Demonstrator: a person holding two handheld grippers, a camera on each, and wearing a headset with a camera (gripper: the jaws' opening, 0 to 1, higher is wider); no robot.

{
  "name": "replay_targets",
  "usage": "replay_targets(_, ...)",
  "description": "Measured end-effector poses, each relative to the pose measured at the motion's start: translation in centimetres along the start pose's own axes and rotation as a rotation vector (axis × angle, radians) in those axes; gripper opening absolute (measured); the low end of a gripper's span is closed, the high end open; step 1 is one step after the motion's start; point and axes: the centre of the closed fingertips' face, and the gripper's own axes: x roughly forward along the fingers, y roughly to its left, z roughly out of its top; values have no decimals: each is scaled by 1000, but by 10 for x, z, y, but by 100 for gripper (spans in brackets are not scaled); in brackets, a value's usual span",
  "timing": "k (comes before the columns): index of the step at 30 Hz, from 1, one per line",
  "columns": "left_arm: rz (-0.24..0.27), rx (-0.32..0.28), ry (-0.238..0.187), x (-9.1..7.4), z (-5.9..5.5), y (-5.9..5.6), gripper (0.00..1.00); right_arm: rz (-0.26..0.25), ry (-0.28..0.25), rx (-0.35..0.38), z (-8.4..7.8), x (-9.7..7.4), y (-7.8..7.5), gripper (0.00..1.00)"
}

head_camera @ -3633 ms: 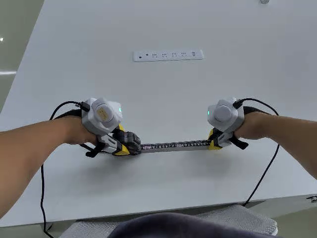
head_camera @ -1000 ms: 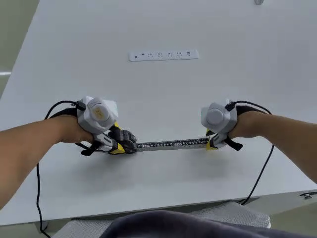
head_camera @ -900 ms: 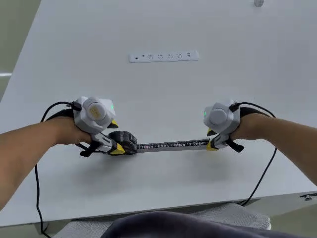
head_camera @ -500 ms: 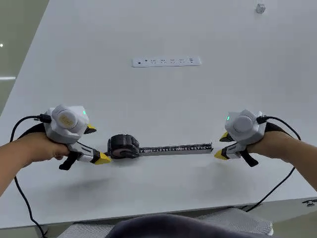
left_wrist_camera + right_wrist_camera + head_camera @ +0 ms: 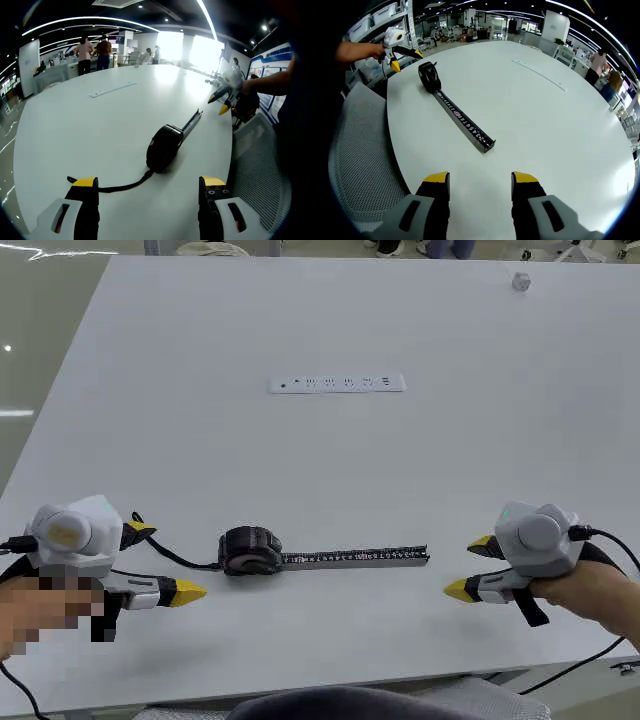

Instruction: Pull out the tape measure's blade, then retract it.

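A black tape measure (image 5: 249,549) lies on the white table (image 5: 330,460) with its blade (image 5: 355,557) drawn out to the right and flat on the surface. Its black wrist strap trails left. My left gripper (image 5: 166,561) is open, a short way left of the case, holding nothing. In the left gripper view the case (image 5: 164,146) sits ahead of my open left gripper (image 5: 147,185). My right gripper (image 5: 470,565) is open to the right of the blade's tip. In the right gripper view the blade (image 5: 463,121) runs away from my open right gripper (image 5: 481,178) toward the case (image 5: 428,75).
A white power strip (image 5: 337,384) lies farther back on the table. A small grey object (image 5: 519,281) sits near the far right edge. A grey mesh chair (image 5: 360,150) is at the near edge. People stand in the room beyond the table (image 5: 95,50).
Both grippers let go and drew apart: the left off the case, the right off the blade tip. The tape measure stays with its blade out. The head camera shifted.
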Motion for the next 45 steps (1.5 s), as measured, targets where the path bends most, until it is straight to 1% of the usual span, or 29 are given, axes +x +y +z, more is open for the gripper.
replay_targets(1,10,-22,-15,-3,1,1,80,-5,-9,7,-1,-2,1,51)
replay_targets(2,21,-50,-61,-6,6,2,81,-14,-16,11,-2,-4,1,52)
replay_targets(3,32,-66,-90,-9,9,3,83,-23,-21,16,-3,-6,0,53)
replay_targets(4,48,-86,-100,-11,8,6,86,-34,-28,27,-3,-9,0,54)
replay_targets(5,61,-101,-101,-14,4,7,89,-47,-53,49,-2,-13,1,56)
replay_targets(6,63,-104,-110,-15,3,7,91,-51,-70,63,-1,-15,1,56)
replay_targets(8,66,-111,-126,-17,0,5,95,-61,-82,84,-3,-21,1,59)
replay_targets(10,73,-114,-125,-18,-5,3,97,-63,-89,91,-7,-24,1,62)
replay_targets(13,76,-114,-119,-20,-12,-1,98,-71,-98,86,-12,-29,1,66)
replay_targets(15,81,-123,-122,-22,-16,-2,99,-70,-108,101,-13,-32,2,71)
replay_targets(17,92,-144,-119,-23,-21,-2,100,-64,-121,108,-12,-35,4,77)
replay_targets(20,86,-158,-140,-28,-22,-6,100,-69,-150,123,-8,-42,8,85)
replay_targets(23,87,-169,-133,-32,-27,-8,100,-68,-171,145,-7,-44,11,95)
replay_targets(25,101,-171,-130,-36,-29,-7,100,-73,-180,144,-7,-45,14,99)
replay_targets(27,105,-181,-134,-39,-31,-8,100,-84,-180,140,-8,-46,14,100)
replay_targets(28,106,-184,-136,-41,-32,-9,100,-98,-184,141,-9,-47,12,100)
replay_targets(30,115,-174,-130,-43,-35,-10,100,-111,-200,155,-11,-52,12,100)
replay_targets(32,120,-174,-133,-46,-37,-10,100,-120,-212,160,-13,-55,12,100)
replay_targets(33,127,-175,-143,-48,-36,-10,100,-120,-222,170,-16,-58,13,100)
replay_targets(36,136,-181,-155,-51,-34,-8,100,-113,-230,191,-20,-62,17,100)
replay_targets(39,127,-180,-156,-51,-32,-10,100,-122,-244,210,-22,-67,14,100)
replay_targets(41,121,-175,-148,-49,-32,-11,100,-143,-254,225,-22,-70,10,100)
replay_targets(43,119,-173,-147,-46,-31,-11,100,-158,-260,232,-23,-73,10,100)
replay_targets(45,116,-177,-147,-45,-31,-12,100,-160,-263,243,-24,-75,11,100)
